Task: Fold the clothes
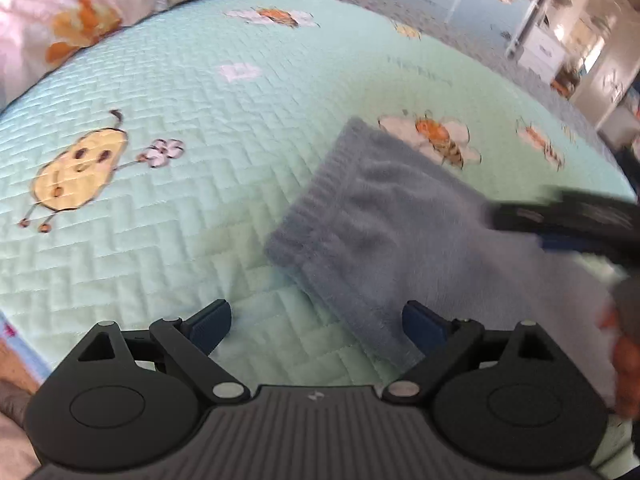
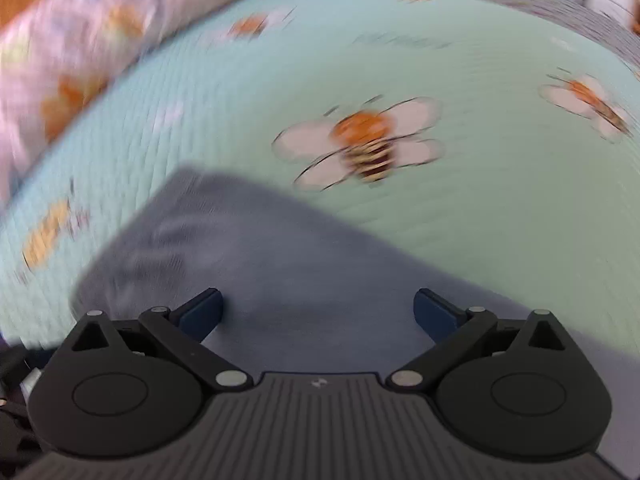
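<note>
Item, near: our left tool (image 1: 316,326), fingers apart and empty, low over the bed's quilt (image 1: 160,92) at the garment's near edge.

Item, near: our right tool (image 2: 318,312), fingers apart, clamping nothing, directly above the cloth; heavy blur hides any contact.

Item, middle: blue-grey fleecy garment (image 1: 372,216), ribbed band leftward, lying flat as a compact rectangle, which we judge suits either a part-made or a finished fold.

Item, far: floral pillows (image 1: 80,12), clear of the work.
</note>
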### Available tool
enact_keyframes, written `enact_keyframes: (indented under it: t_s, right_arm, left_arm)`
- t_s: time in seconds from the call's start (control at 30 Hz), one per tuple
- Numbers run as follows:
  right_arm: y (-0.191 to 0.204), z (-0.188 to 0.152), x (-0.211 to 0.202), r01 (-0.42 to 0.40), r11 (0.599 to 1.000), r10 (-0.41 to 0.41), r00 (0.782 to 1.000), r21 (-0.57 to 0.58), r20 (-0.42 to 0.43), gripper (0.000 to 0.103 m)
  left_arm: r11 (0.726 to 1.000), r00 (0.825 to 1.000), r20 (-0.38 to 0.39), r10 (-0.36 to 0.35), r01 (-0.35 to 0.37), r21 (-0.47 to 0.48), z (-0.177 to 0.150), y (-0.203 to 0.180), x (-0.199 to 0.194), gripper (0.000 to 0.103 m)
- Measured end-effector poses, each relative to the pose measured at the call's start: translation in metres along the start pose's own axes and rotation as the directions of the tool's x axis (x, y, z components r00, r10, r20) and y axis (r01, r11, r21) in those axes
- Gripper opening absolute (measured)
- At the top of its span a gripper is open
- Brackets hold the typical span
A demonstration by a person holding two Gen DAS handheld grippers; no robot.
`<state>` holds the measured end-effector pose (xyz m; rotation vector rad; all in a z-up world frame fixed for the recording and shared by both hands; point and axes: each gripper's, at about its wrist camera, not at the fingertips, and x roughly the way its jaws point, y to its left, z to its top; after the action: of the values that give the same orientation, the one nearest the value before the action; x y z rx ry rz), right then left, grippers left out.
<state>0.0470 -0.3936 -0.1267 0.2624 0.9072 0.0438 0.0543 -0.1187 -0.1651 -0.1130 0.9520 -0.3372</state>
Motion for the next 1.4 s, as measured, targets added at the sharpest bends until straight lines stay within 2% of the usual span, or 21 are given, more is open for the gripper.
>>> enact_keyframes:
  t_s: [0.07, 0.13, 0.2, 0.3, 0.4, 0.47, 0.57, 0.67, 0.7, 0.77, 0.8, 0.83, 0.87, 0.93, 1.03, 1.1, 1.2, 1.27, 1.33, 1.37, 1.4]
  right_arm:
    - [-0.022, -0.012, -0.031, -0.049, 0.998, 0.048, 0.998, 0.034, 0.047, 0.102]
    - [-0.039, -0.040, -0.066, -0.044, 0.999, 0.042, 0.994, 0.020, 0.099, 0.102]
    - [-0.048, -0.072, -0.090, 0.003, 1.000, -0.003, 0.992, -0.002, 0.127, 0.102]
    - [-0.077, -0.118, -0.099, 0.082, 0.996, -0.080, 0.993, -0.022, 0.086, 0.102]
    - [-0.113, -0.151, -0.109, 0.267, 0.962, -0.270, 0.960, 0.052, 0.069, 0.102]
    - [-0.137, -0.167, -0.137, 0.244, 0.955, -0.266, 0.955, 0.168, 0.129, 0.102]
    - [-0.153, -0.177, -0.163, 0.212, 0.936, -0.273, 0.941, 0.283, 0.199, 0.102]
    - [-0.153, -0.176, -0.166, 0.198, 0.937, -0.269, 0.934, 0.289, 0.233, 0.102]
    - [-0.152, -0.178, -0.158, 0.229, 0.940, -0.286, 0.933, 0.251, 0.218, 0.102]
    - [-0.150, -0.183, -0.139, 0.299, 0.941, -0.326, 0.927, 0.162, 0.185, 0.103]
    - [-0.149, -0.185, -0.130, 0.331, 0.936, -0.347, 0.922, 0.116, 0.169, 0.103]
    - [-0.148, -0.191, -0.133, 0.347, 0.934, -0.356, 0.916, 0.081, 0.185, 0.103]
    - [-0.147, -0.197, -0.137, 0.361, 0.931, -0.362, 0.909, 0.047, 0.205, 0.103]
    - [-0.155, -0.201, -0.149, 0.354, 0.932, -0.362, 0.910, 0.079, 0.202, 0.103]
    - [-0.174, -0.209, -0.173, 0.381, 0.906, -0.413, 0.890, 0.182, 0.194, 0.103]
    - [-0.178, -0.214, -0.193, 0.369, 0.892, -0.429, 0.872, 0.260, 0.234, 0.102]
    - [-0.168, -0.217, -0.203, 0.309, 0.915, -0.384, 0.863, 0.259, 0.328, 0.103]
    - [-0.160, -0.212, -0.185, 0.314, 0.929, -0.361, 0.888, 0.196, 0.285, 0.103]
    - [-0.161, -0.211, -0.163, 0.377, 0.918, -0.395, 0.892, 0.122, 0.219, 0.103]
    - [-0.162, -0.210, -0.152, 0.407, 0.910, -0.415, 0.890, 0.082, 0.187, 0.103]
    - [-0.171, -0.211, -0.155, 0.392, 0.913, -0.408, 0.894, 0.114, 0.188, 0.103]
  left_arm:
    - [1.000, 1.000, 0.025, -0.015, 0.015, -0.012, 0.002, 0.001, -0.008, 0.096]
    - [1.000, 0.999, 0.030, -0.025, 0.024, 0.008, 0.002, -0.004, -0.008, 0.096]
    - [1.000, 1.000, 0.015, -0.007, 0.007, 0.030, 0.001, -0.007, -0.001, 0.096]
    - [0.996, 0.997, -0.038, 0.061, -0.058, 0.067, -0.001, -0.007, 0.020, 0.096]
    - [0.998, 0.998, -0.023, 0.066, -0.066, 0.004, 0.001, -0.009, 0.006, 0.096]
    - [0.999, 0.999, 0.001, 0.039, -0.039, 0.012, -0.004, -0.019, -0.007, 0.096]
    - [0.998, 1.000, 0.027, -0.007, 0.005, 0.067, -0.014, -0.046, -0.022, 0.096]
    - [0.985, 0.997, 0.021, -0.071, 0.067, 0.160, -0.028, -0.085, -0.025, 0.096]
    - [0.976, 0.996, 0.007, -0.092, 0.088, 0.201, -0.033, -0.099, -0.022, 0.096]
    - [0.951, 0.997, -0.022, -0.073, 0.076, 0.300, -0.049, -0.129, -0.013, 0.096]
    - [0.936, 0.999, -0.028, -0.039, 0.046, 0.349, -0.057, -0.137, -0.004, 0.096]
    - [0.917, 0.999, -0.032, -0.004, 0.017, 0.398, -0.065, -0.146, 0.005, 0.102]
    - [0.929, 0.999, -0.034, -0.025, 0.036, 0.369, -0.064, -0.137, 0.006, 0.103]
    - [0.948, 0.997, -0.037, -0.066, 0.074, 0.309, -0.064, -0.120, 0.009, 0.103]
    - [0.941, 0.996, -0.030, -0.083, 0.088, 0.327, -0.064, -0.131, -0.004, 0.100]
    - [0.936, 0.995, -0.025, -0.095, 0.098, 0.338, -0.064, -0.138, -0.013, 0.100]
    - [0.928, 0.993, -0.019, -0.112, 0.112, 0.355, -0.064, -0.149, -0.026, 0.100]
    - [0.910, 0.995, -0.024, -0.101, 0.102, 0.402, -0.069, -0.162, -0.025, 0.101]
    - [0.873, 0.997, -0.038, -0.066, 0.076, 0.481, -0.079, -0.179, -0.016, 0.101]
    - [0.867, 0.998, -0.057, -0.032, 0.056, 0.496, -0.084, -0.180, -0.007, 0.103]
    - [0.859, 0.997, -0.075, 0.002, 0.037, 0.510, -0.089, -0.180, 0.001, 0.103]
